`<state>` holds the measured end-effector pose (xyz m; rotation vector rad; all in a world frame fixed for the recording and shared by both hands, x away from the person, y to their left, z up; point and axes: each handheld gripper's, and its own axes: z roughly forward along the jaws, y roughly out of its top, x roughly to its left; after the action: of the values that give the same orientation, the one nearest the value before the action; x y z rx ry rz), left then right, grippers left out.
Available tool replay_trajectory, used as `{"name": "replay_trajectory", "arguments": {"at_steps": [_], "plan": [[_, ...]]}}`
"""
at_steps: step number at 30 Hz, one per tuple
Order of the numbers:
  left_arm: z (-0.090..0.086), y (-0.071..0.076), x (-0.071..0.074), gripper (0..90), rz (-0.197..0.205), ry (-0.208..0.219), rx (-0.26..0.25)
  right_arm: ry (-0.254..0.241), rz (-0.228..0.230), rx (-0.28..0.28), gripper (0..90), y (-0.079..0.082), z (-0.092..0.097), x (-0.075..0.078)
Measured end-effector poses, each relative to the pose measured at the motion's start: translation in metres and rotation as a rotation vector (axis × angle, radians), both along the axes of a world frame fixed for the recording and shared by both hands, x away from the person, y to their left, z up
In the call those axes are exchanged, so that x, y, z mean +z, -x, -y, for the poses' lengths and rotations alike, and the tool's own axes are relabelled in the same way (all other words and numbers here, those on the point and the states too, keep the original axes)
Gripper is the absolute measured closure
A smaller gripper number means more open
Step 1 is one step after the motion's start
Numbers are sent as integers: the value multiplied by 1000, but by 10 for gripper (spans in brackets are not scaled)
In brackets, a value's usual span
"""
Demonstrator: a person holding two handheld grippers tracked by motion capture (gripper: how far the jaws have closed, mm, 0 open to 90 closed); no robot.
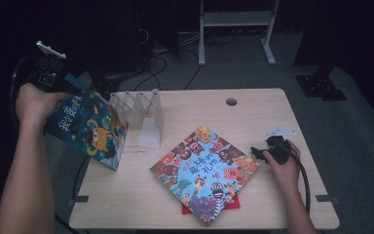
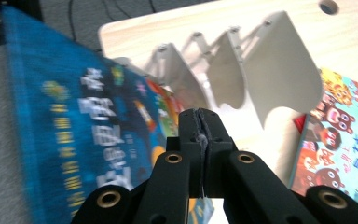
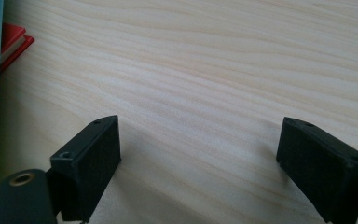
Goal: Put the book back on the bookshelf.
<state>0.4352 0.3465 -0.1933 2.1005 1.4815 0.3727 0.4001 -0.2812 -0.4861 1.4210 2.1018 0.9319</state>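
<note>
The left hand-held gripper (image 2: 200,140) is pinching a blue picture book (image 1: 87,127) by its edge, jaws fully closed, hanging it over the worktop's (image 1: 253,105) left edge beside the white book rack (image 1: 143,117). Such a thin grip is risking the book swinging or slipping. The right hand-held gripper (image 3: 198,154) is resting wide open, empty.

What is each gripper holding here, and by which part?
The left gripper is shut on the blue book, pinching its edge. The right gripper is open, holding nothing.
</note>
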Motion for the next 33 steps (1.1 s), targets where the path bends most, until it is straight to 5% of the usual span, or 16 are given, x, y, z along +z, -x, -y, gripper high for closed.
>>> {"name": "replay_trajectory", "arguments": {"at_steps": [14,33], "plan": [[42,9,-36,860,-5,43,-140,-1,0,0,123,0,0,0],[91,24,-88,852,-41,41,-294,-1,0,0,123,0,0,0]]}}
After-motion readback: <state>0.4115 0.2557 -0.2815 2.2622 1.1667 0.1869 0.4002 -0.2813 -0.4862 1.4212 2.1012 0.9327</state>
